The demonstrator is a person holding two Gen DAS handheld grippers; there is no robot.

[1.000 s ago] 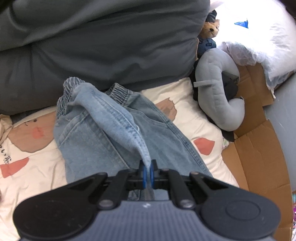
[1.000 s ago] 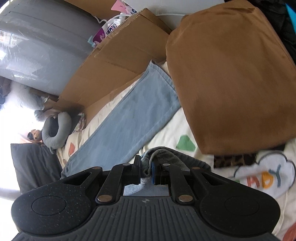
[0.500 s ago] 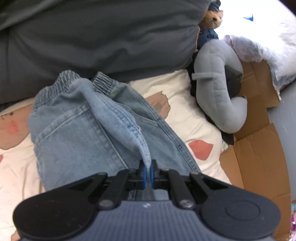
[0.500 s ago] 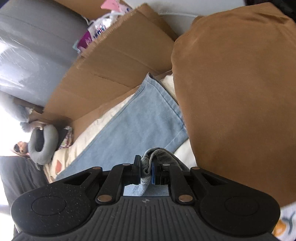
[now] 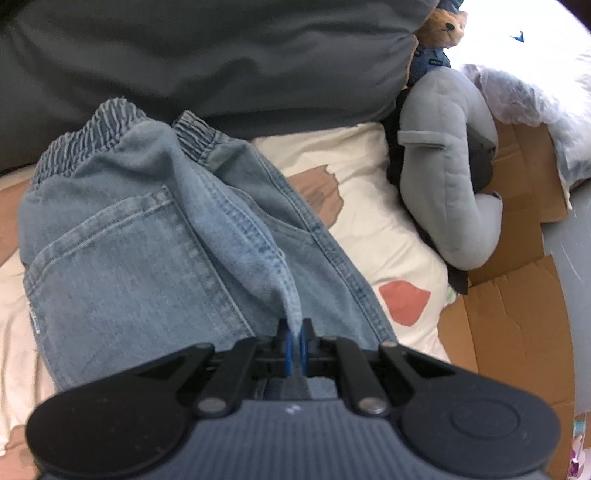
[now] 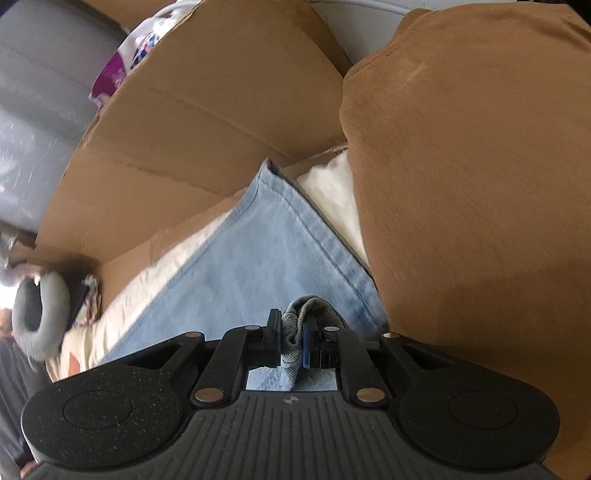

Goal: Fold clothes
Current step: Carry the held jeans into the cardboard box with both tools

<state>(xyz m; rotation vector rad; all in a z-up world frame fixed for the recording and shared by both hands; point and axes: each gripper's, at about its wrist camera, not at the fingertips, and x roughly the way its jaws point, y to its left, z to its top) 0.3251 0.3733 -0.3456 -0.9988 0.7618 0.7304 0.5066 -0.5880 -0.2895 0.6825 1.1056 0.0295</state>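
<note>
Left gripper: fingers pinched nearly together on a raised ridge of denim, the fold drawn up tight between the blue pads.
Right gripper: fingers almost closed on a bunched wad of denim, dark inner side showing, clamped between the pads.
Jeans: light blue, lying on the bed; in the left wrist view the elastic waistband sits at the far end against the dark grey duvet, a back pocket faces up, and the pinched ridge runs from the waistband right down to the fingers.
Trouser leg: in the right wrist view it stretches away flat from the gripper, its hem at the far end meeting the cardboard.
Bed sheet: cream with brown and red patches, showing on both sides of the jeans.
Brown cushion: big, fills the right of the right wrist view, just beside the trouser leg and overlapping its edge.
Neck pillow: grey, curved, right of the jeans on the sheet, apart from them; a small brown plush toy is above it.
Focus: the right wrist view is smeared at the edges.
</note>
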